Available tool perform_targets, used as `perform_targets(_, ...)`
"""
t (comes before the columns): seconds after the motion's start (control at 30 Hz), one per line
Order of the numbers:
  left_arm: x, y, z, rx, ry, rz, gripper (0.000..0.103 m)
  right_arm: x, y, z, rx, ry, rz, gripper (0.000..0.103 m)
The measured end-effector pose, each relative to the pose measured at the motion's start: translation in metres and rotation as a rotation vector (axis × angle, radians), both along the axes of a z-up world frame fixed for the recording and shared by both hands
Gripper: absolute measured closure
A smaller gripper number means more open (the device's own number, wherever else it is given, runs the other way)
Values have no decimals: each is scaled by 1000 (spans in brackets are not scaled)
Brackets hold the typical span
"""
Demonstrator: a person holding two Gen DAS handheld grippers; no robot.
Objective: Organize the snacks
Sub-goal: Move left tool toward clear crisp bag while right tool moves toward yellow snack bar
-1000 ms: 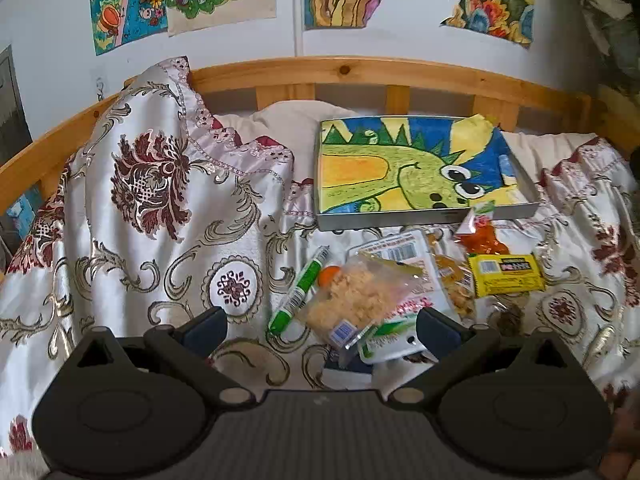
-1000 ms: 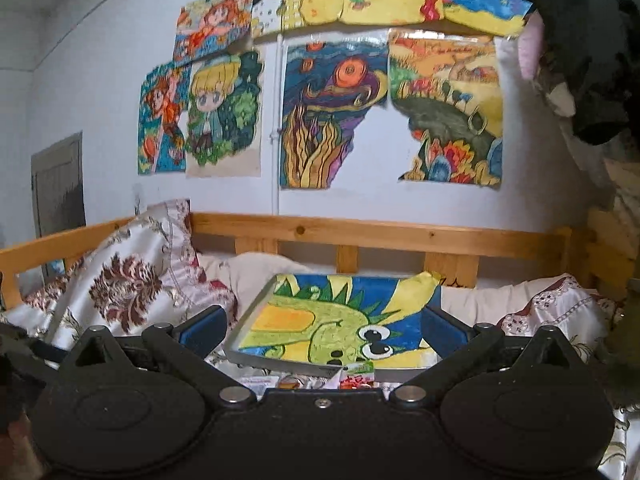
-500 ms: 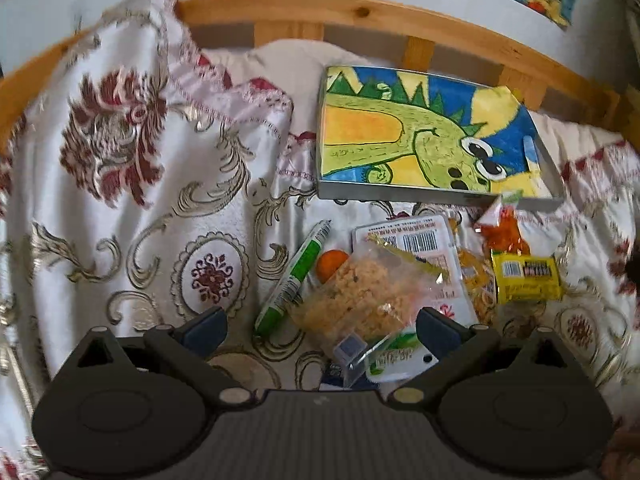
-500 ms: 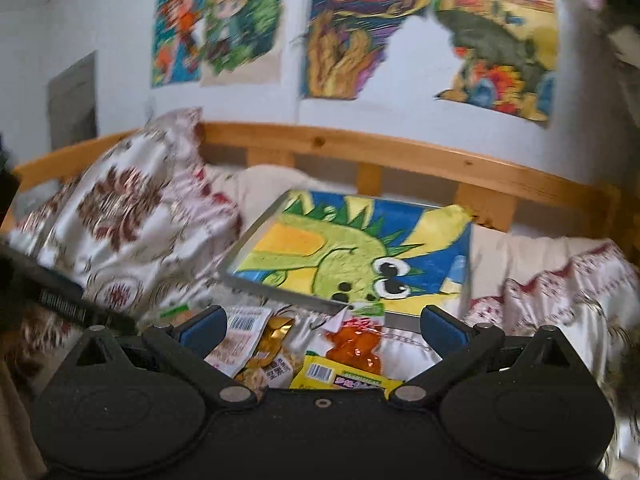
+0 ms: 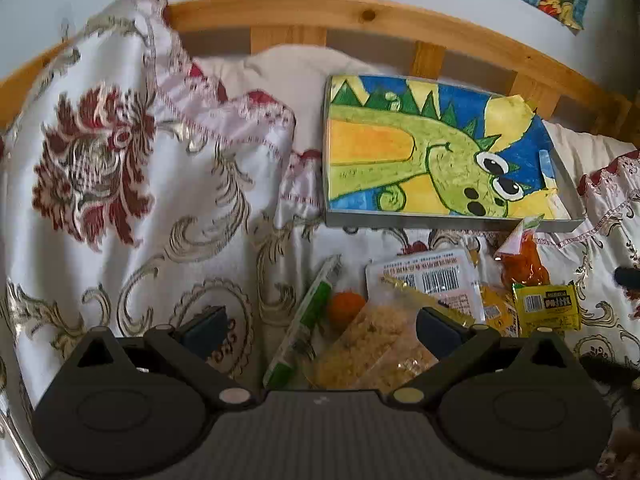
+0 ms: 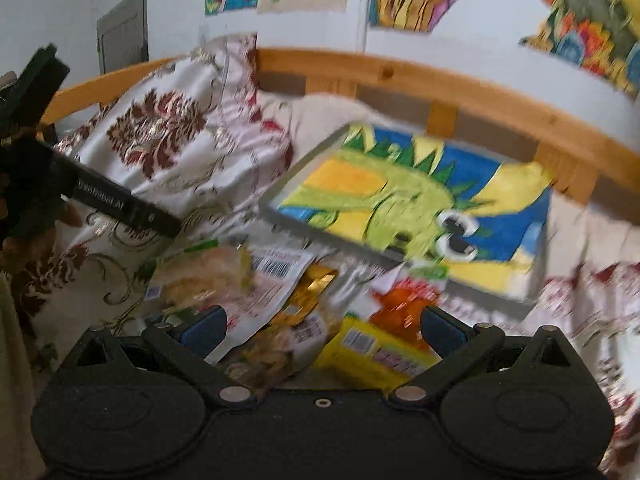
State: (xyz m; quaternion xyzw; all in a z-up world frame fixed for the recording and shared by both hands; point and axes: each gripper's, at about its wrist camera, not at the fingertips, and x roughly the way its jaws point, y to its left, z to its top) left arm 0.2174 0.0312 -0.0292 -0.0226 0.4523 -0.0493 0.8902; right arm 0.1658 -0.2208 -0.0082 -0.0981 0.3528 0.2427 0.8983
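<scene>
A heap of snack packs lies on the bed in front of a flat box with a green dinosaur picture [image 5: 436, 160] [image 6: 408, 204]. My left gripper [image 5: 320, 328] is open and empty over a green stick pack [image 5: 304, 320], an orange round snack [image 5: 346, 306] and a clear bag of yellow crumbs [image 5: 380, 348]. A white barcode pack [image 5: 428, 280], an orange bag [image 5: 524, 260] and a yellow pack [image 5: 548, 308] lie to the right. My right gripper [image 6: 322, 326] is open and empty above the yellow pack [image 6: 376, 352], with the orange bag [image 6: 404, 304] beyond it. The right wrist view is blurred.
A floral satin cover [image 5: 120, 184] drapes the bed and bunches high at the left. A wooden bed rail [image 5: 360, 16] runs along the back under a wall with drawings. My left gripper's body [image 6: 100, 200] shows at the left of the right wrist view.
Both grippers have tilted down and moved closer to the snack heap. The right view went from the wall and box to the snacks. Both stayed open.
</scene>
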Motion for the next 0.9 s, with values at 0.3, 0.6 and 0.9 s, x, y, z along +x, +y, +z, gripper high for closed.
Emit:
perform_targets(0.3,-5,9,-10,-1,115,17,0,5,40,-4,-41,53,97,1)
perform_targets(0.6,8,18,-24,-17,173,48,0,11,65,-19,-82,97,176,1)
perform_targets(0.9,14,-3,-48,-22,192,-102,0,15,42,-40,-83,111,170,1)
